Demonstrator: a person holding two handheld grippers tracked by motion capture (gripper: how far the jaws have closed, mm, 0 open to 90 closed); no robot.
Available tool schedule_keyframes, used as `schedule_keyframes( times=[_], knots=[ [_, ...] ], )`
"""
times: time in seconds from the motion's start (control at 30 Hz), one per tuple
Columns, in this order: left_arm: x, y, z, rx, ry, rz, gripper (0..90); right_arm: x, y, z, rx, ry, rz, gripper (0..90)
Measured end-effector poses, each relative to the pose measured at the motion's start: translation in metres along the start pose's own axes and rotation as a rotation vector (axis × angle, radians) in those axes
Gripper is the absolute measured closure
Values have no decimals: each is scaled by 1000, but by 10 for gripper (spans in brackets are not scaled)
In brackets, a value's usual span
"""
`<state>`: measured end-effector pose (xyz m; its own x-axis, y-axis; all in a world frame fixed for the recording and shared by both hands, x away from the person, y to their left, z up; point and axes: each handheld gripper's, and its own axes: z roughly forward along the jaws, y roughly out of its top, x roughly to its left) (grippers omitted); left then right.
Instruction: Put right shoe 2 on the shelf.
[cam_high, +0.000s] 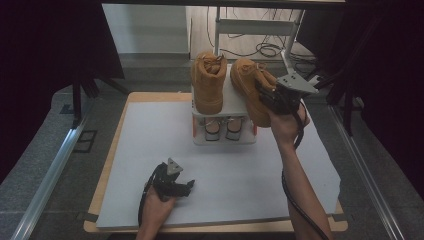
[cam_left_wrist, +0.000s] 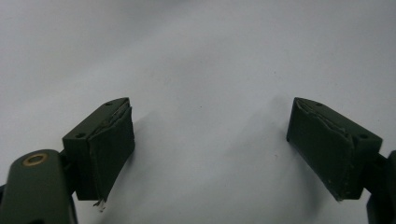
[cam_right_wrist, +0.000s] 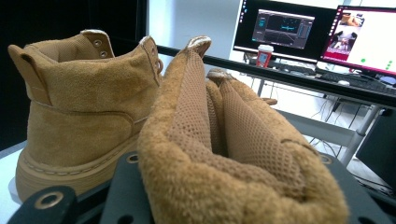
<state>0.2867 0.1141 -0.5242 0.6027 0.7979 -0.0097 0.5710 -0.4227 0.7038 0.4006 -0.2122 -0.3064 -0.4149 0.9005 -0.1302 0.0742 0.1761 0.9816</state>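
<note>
Two tan suede boots are at a small white rack (cam_high: 226, 111) at the back of the table. The left boot (cam_high: 208, 84) (cam_right_wrist: 79, 112) stands upright on the rack's top shelf. The right boot (cam_high: 246, 80) (cam_right_wrist: 233, 154) lies tilted, its heel past the rack's right front corner. My right gripper (cam_high: 268, 98) is shut on this boot's padded collar, one black jaw on each side of it in the right gripper view. My left gripper (cam_high: 188, 185) (cam_left_wrist: 210, 149) rests low over the white mat (cam_left_wrist: 201, 56) near the front edge. It is open with nothing between its pads.
A pair of grey shoes (cam_high: 222, 128) sits on the rack's lower shelf. The white mat (cam_high: 150, 150) covers the wooden tabletop. Behind the table are a metal frame and cables (cam_high: 260, 47). Monitors (cam_right_wrist: 282, 28) and a paper cup (cam_right_wrist: 265, 53) stand on a far desk.
</note>
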Motion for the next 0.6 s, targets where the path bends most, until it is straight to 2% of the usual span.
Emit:
schedule_keyframes(
  times=[0.6],
  knots=[
    [0,0,0,0,0,1,149,3,2,35,30,15,-4,550]
  ],
)
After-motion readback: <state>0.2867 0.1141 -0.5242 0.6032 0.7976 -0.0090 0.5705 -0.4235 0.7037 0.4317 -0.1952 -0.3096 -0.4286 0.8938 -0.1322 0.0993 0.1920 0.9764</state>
